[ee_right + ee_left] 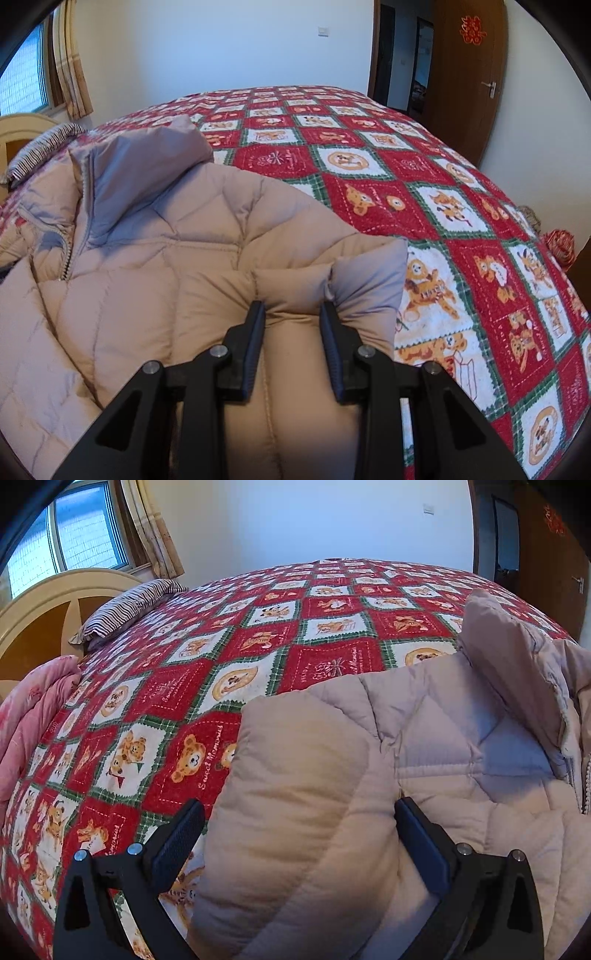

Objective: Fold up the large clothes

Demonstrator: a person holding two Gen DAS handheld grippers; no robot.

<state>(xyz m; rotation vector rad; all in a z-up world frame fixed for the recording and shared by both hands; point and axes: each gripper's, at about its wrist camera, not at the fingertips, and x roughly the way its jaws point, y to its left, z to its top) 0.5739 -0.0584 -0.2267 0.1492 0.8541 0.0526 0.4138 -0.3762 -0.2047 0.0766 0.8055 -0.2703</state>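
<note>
The right gripper (291, 314), black plastic with ribbed pads, is clamped on a puffy fold of the beige quilted down jacket (155, 266), the fabric bunching between its jaws; the left gripper (299, 812) has its black textured fingers (177, 842) spread wide around a thick padded sleeve, the left pad standing clear of the cloth, so it is not pinching. The jacket is soft, matte and stitched in diamond panels, with a stand-up collar (147, 155) and a metal zip (68, 258) down the front; it lies on the near part of the bed, sleeves folded inward. Under it spreads a red, white and green patchwork bedspread (236, 642) printed with teddy bears; a striped pillow (125, 609) and a pink folded quilt (33, 716) sit near the cream wooden headboard (44, 602); beyond are a curtained window (85, 535) and a brown wooden door (465, 74).
</note>
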